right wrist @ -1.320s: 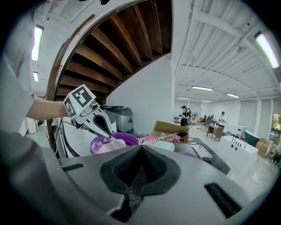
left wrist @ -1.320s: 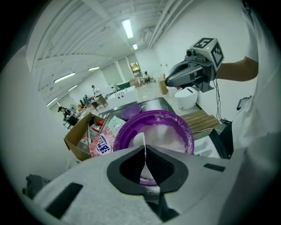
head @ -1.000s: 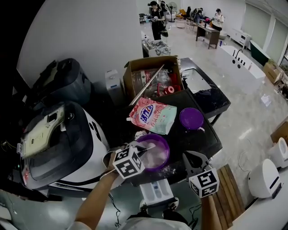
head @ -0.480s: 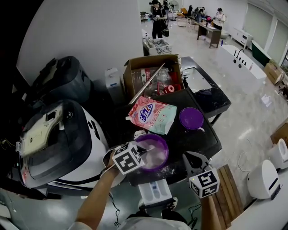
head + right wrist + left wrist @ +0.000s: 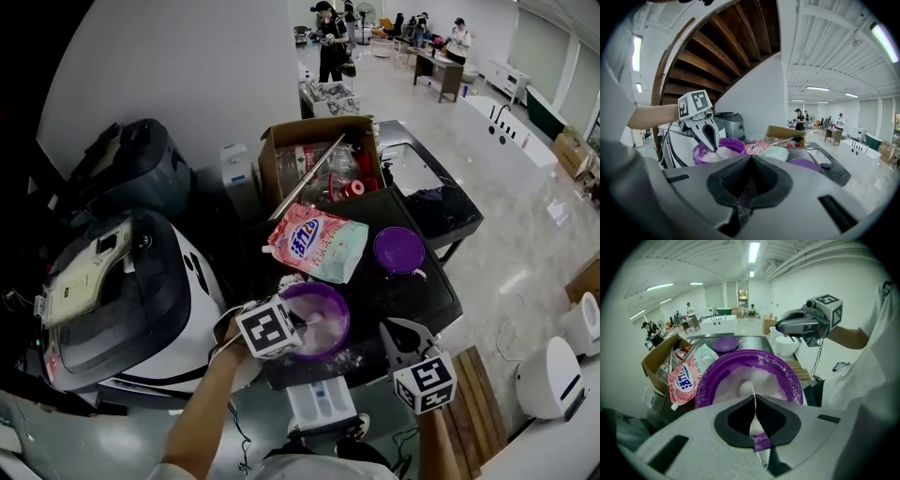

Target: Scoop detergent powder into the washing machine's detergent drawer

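A purple bowl point(image 5: 323, 317) point(image 5: 751, 373) of white detergent powder sits at the near edge of a black table point(image 5: 422, 286). My left gripper point(image 5: 298, 324) point(image 5: 753, 397) is shut on the thin handle of a white spoon point(image 5: 746, 389), whose head lies in the powder. My right gripper point(image 5: 395, 331) point(image 5: 751, 157) hovers to the right of the bowl, jaws shut with nothing in them. The white detergent drawer point(image 5: 322, 403) stands out below the table's front edge. In the right gripper view the left gripper point(image 5: 709, 134) points down into the bowl point(image 5: 719, 151).
A pink detergent bag point(image 5: 317, 242) lies behind the bowl, with a purple lid point(image 5: 400, 248) to its right. An open cardboard box point(image 5: 319, 155) stands farther back. The washing machine point(image 5: 122, 300) is at the left. People stand far off in the room.
My left gripper has shifted slightly towards the bowl, with the spoon still in the powder. The right gripper has hardly moved.
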A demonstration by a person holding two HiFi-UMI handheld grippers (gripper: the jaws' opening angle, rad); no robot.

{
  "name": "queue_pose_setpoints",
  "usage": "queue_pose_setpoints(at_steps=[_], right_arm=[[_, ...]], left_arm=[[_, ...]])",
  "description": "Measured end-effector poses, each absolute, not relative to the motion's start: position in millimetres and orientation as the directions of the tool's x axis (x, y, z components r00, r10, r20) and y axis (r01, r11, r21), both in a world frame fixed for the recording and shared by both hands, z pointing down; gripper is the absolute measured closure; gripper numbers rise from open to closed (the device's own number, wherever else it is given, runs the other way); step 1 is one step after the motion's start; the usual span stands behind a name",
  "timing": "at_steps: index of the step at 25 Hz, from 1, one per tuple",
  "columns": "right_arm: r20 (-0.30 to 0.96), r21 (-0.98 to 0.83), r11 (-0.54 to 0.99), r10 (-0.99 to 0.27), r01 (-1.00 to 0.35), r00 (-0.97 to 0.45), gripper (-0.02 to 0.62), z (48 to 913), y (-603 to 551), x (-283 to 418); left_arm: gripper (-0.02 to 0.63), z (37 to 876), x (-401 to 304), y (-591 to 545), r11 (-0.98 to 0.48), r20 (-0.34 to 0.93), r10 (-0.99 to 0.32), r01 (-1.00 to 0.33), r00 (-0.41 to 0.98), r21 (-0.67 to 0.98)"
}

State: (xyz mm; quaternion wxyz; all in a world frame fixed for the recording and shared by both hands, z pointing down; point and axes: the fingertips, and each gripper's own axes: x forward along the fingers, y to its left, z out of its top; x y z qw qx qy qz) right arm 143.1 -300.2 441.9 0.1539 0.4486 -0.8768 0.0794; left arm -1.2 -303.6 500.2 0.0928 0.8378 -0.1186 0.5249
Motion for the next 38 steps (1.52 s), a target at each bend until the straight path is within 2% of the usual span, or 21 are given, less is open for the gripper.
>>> queue_pose_setpoints(at_steps=[22,29,33,38], right_arm=[[0.341,0.002,0.611,-0.744,-0.791,-0.574,0.598,442.1,-304.5,130.7],[0.342,0.003,0.611,-0.745,-0.792,-0.573,0.598,438.2,-302.5,128.2],[0.343,0.012,0.613,-0.745,-0.79,-0.573,0.598,435.5,-301.3,122.7],[0.337,0.022,0.61,-0.75,-0.792,-0.569,0.598,431.4,-299.5,120.2]], left_arm=[[0.592,494.0,-13.0,-273.8,-0.934,0.875,0.119,-0.247,0.468,0.259],[0.592,485.5,-8.3,-264.8,-0.912,0.817,0.178,-0.22,0.548,0.347],[0.592,480.0,-9.1,-265.6,-0.902,0.774,0.159,-0.228,0.613,0.366],[0.592,473.1,-9.2,-278.9,-0.885,0.705,0.047,-0.298,0.708,0.358]])
